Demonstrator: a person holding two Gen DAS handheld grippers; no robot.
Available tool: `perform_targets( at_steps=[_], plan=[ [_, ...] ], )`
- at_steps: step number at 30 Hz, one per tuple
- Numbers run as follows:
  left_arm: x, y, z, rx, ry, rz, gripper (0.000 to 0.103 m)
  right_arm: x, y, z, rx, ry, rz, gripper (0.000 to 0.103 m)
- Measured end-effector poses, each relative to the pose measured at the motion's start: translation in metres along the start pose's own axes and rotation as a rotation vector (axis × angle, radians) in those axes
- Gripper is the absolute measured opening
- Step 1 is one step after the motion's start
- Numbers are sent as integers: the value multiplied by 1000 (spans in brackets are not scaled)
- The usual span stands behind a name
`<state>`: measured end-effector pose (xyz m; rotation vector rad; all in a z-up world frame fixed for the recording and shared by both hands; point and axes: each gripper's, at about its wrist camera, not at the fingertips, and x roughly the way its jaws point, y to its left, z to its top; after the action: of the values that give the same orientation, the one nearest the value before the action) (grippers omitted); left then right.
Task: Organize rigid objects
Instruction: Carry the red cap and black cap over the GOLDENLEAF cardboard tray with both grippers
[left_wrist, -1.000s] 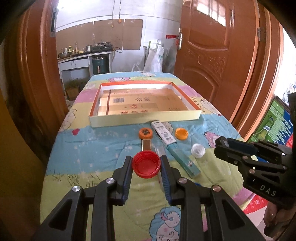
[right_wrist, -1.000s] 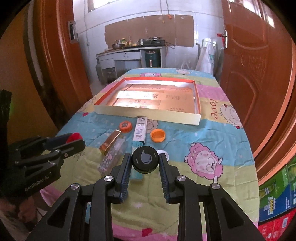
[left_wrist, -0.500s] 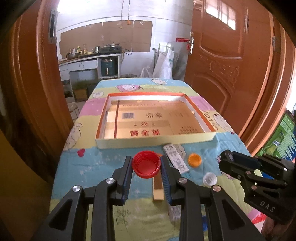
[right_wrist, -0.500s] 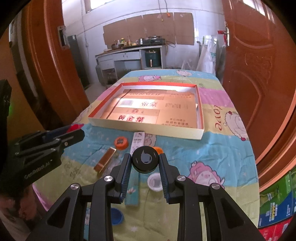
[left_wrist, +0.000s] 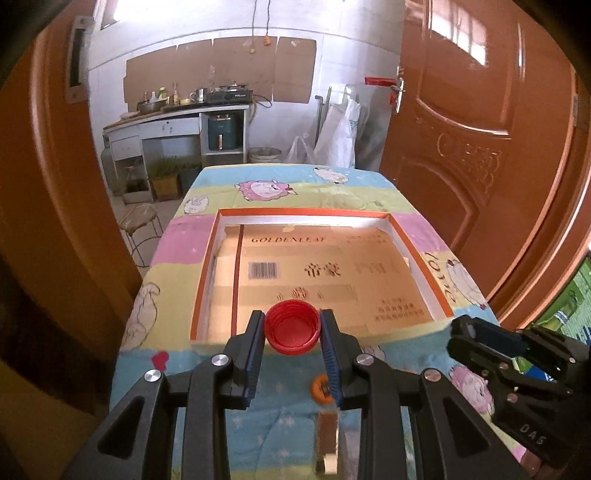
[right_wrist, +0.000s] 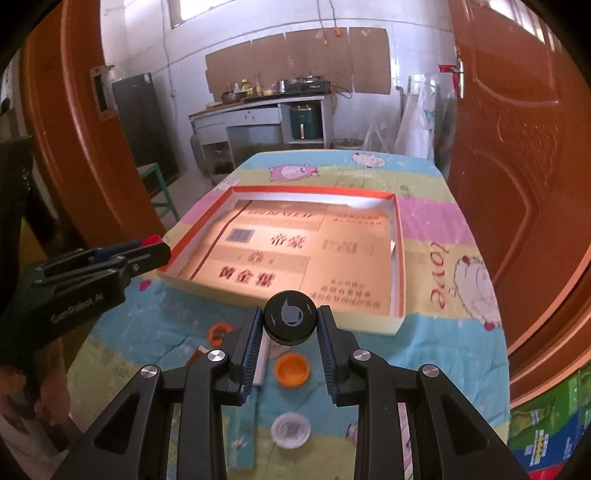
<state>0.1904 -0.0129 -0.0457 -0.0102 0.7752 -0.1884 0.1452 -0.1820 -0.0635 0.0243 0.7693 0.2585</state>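
While both tongs hovered at the tray's (left_wrist: 207, 284) near edge | left tongs (left_wrist: 292, 328) clamped red cap (left_wrist: 292, 326) | right tongs (right_wrist: 290, 321) clamped black cap (right_wrist: 290, 318) | advice: clear the wall, lower, then release apart.

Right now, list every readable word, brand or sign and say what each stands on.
"GOLDENLEAF": cardboard lining the tray.
"love", upside down: tablecloth.
"GenRobot.AI": left gripper body.
"DAS": right gripper body.
Barcode, Chinese print on the cardboard: too blurred.
Droplet logo, no words: black cap.
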Motion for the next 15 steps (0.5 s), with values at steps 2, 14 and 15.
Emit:
perform_targets(
  at_steps=[2, 14, 15],
  plan=[
    [8, 3, 7, -6, 8, -3, 30, 4, -4, 7, -5, -3, -1, 31],
    [92, 6, 58, 104, 93, 41, 30, 68, -39, 64, -70, 47, 12, 31],
    [99, 7, 60, 109, 98, 39, 30, 75, -42, 68, -75, 58, 16, 31]
  ],
)
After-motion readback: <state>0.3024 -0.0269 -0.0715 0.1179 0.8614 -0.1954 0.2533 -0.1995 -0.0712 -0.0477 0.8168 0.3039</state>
